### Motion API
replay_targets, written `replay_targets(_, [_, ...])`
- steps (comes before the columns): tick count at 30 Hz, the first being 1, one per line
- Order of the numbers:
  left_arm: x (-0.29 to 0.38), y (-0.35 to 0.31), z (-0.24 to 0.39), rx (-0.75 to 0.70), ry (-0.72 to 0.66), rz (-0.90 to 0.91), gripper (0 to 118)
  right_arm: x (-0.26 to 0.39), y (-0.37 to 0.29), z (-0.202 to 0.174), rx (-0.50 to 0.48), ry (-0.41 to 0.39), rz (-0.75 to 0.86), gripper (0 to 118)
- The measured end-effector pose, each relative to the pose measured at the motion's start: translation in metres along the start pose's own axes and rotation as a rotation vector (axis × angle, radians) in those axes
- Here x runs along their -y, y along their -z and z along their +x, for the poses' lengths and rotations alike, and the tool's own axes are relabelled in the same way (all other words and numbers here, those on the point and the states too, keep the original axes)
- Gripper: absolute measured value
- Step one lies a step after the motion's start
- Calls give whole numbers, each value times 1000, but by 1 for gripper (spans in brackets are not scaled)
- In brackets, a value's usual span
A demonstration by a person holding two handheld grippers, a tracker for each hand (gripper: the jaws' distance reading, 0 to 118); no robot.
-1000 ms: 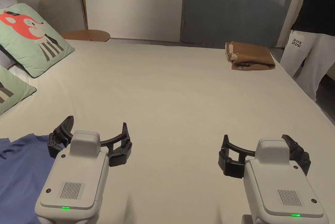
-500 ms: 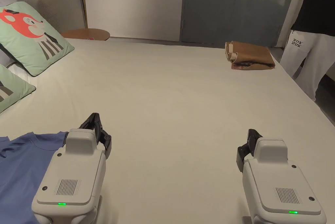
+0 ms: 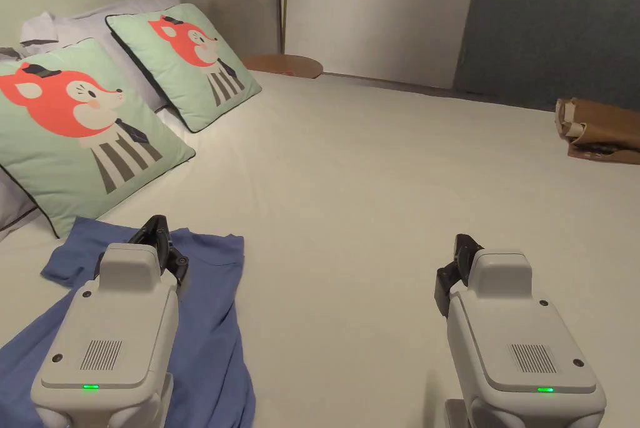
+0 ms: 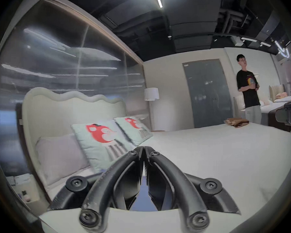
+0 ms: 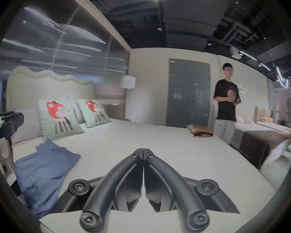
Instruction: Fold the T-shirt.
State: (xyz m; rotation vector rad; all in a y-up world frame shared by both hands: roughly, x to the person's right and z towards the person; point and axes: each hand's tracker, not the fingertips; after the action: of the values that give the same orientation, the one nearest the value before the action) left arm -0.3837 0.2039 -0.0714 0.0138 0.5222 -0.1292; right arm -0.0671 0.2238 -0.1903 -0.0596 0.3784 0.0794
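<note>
T-shirt: the blue T-shirt is lying rumpled on the bed, at the near left, its far edge just below the nearer fox cushion; nothing is folded yet.
Left gripper: the left gripper is hovering over the shirt's upper part, its fingers pressed together and pinching nothing.
Right gripper: the right gripper is hanging over bare sheet, well apart from the cloth, fingers closed on nothing as well.
Step in hand: looks like the approach, before any grasp.
Doing it well: both sets of fingers are needing to spread before reaching cloth; the right one is needing to come across to the shirt, so the two can be taking matching corners and pulling it flat.
Watch for: one-sided grabs are likely bunching soft fabric.
Elsewhere: a brown folded garment is sitting at the far right edge; a person is standing beyond it.
</note>
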Motion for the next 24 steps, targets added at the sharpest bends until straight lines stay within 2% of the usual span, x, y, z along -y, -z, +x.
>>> replay_targets(6, [6,-27,-88,-191,39,-33,0,-5,25,-84,-196,17,0,1])
replay_targets(12, [15,-49,-148,-316,62,-81,0,-6,30,-139,-326,16,-3,1])
replay_targets(19, [23,-55,-168,-355,60,-115,0,-4,36,-157,-375,11,-15,1])
replay_targets(24, [23,-24,-159,-243,14,-232,0,-7,38,-144,-357,-4,-6,1])
